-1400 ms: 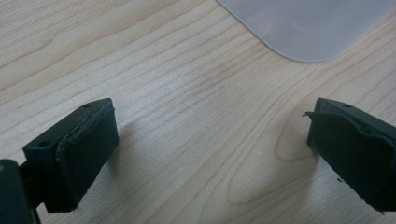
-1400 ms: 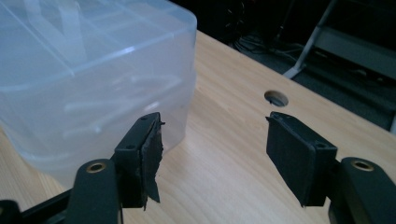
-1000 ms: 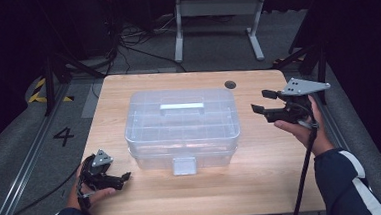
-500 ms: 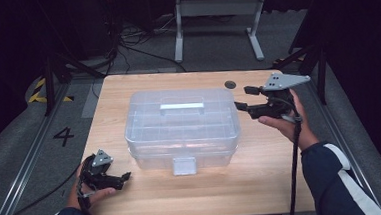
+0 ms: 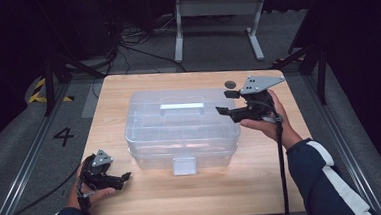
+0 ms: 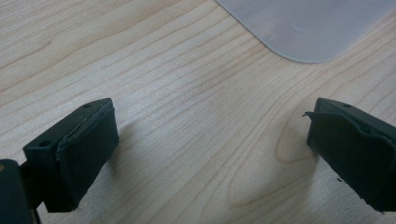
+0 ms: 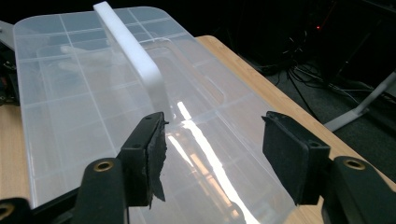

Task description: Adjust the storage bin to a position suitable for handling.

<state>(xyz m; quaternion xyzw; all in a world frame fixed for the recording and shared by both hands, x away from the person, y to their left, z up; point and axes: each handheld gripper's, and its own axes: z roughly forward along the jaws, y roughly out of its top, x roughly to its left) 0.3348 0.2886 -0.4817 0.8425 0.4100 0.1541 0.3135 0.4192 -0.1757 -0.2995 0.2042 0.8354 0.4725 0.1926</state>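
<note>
A clear plastic box (image 5: 180, 133) with a white handle (image 5: 181, 107) on its lid and a front latch (image 5: 184, 165) stands mid-table. My right gripper (image 5: 223, 102) hovers over the box's right end, pointing left along the lid. In the right gripper view its jaws (image 7: 215, 144) stand apart above the lid (image 7: 70, 102), near the end of the handle (image 7: 135, 56); they have just been closing a little, with nothing between them. My left gripper (image 5: 124, 177) rests low at the front left, open (image 6: 210, 144) over bare wood, the box's corner (image 6: 308, 23) ahead.
The wooden table (image 5: 263, 183) has a dark round hole (image 5: 230, 84) near its back right. A metal stand (image 5: 218, 15) and cables lie on the floor behind. A "4" (image 5: 63, 136) is marked on the floor at left.
My right gripper has moved left from beside the table's right edge to over the box's right end. The left gripper has stayed where it was.
</note>
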